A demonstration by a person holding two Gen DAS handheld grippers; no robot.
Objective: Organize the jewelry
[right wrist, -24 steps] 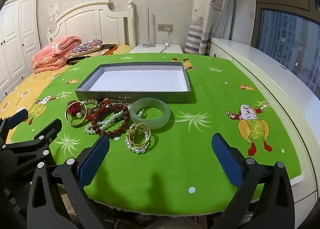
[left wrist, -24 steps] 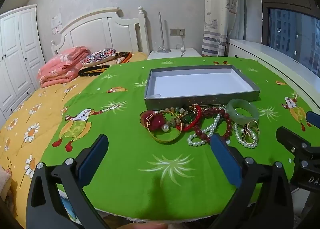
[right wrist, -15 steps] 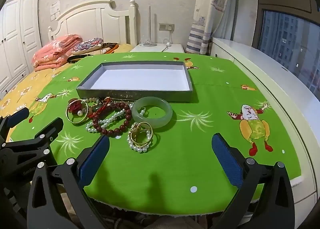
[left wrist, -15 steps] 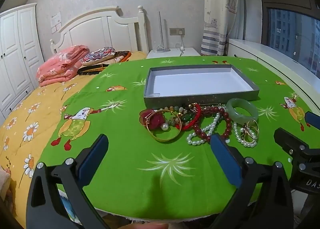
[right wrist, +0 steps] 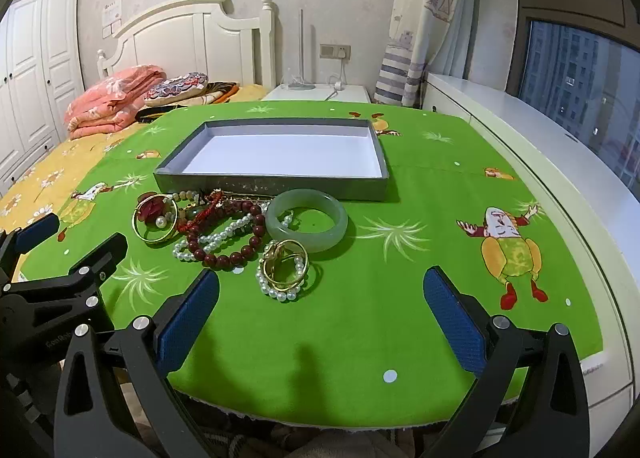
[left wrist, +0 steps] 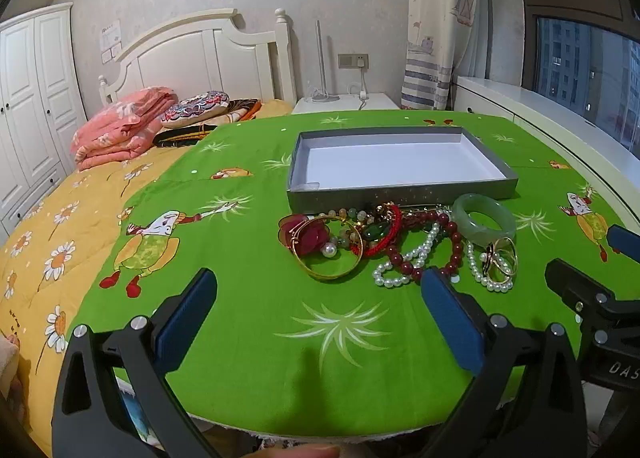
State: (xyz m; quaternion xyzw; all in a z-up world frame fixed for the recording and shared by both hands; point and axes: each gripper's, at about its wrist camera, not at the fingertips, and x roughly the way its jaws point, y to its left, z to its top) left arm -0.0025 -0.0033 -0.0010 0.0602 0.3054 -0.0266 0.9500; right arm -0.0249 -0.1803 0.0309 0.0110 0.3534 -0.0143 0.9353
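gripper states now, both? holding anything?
Left gripper: open, holding nothing, short of the jewelry pile.
Right gripper: open, holding nothing.

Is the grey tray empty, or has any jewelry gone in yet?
Empty. The grey tray shows only its bare white floor; the jade bangle and the tangled beads lie on the green cloth before it.

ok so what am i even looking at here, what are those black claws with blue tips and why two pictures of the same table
Those claws are two hand-held grippers; a person carries one in each hand. Each has a camera looking along its fingers, so you get one picture from the left gripper and one from the right gripper. Both are open and hold nothing. On the green cloth lies a jewelry pile: a jade bangle, dark red beads, pearls and a gold bangle. Behind it sits an empty grey tray.
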